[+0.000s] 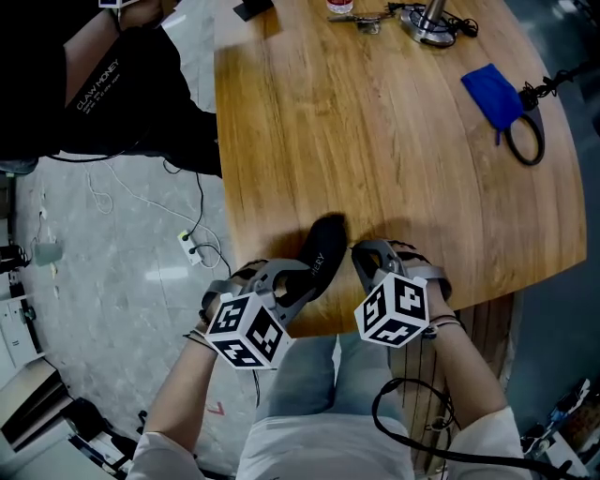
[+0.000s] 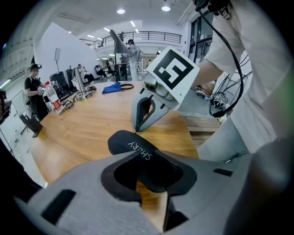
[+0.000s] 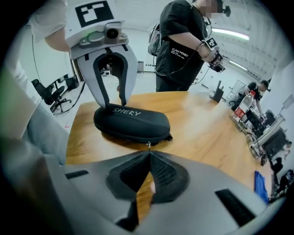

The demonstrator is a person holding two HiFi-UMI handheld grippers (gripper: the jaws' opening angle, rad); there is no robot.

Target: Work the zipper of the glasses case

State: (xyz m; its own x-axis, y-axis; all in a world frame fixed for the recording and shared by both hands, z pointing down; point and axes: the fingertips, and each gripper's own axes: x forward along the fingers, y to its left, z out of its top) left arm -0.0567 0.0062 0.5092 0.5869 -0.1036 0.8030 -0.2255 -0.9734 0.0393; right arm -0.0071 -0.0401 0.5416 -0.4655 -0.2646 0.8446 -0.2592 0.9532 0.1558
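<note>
A black glasses case [image 1: 323, 246] [image 3: 133, 123] marked SHERY lies near the front edge of the wooden table [image 1: 394, 141]. My left gripper [image 1: 300, 283] [image 2: 151, 180] is shut across the case's near end [image 2: 133, 144], one jaw on each side. In the right gripper view it stands over the case's left end [image 3: 113, 104]. My right gripper [image 1: 362, 259] [image 3: 148, 154] sits just right of the case with its jaw tips together. A small metal zipper pull [image 3: 148, 146] sticks out at those tips, against the case's seam.
A blue cloth [image 1: 494, 94] and a black cable loop [image 1: 527, 142] lie at the table's far right. A metal stand base [image 1: 431, 23] sits at the back. A person in black [image 1: 122, 84] stands left of the table. A power strip [image 1: 190, 246] lies on the floor.
</note>
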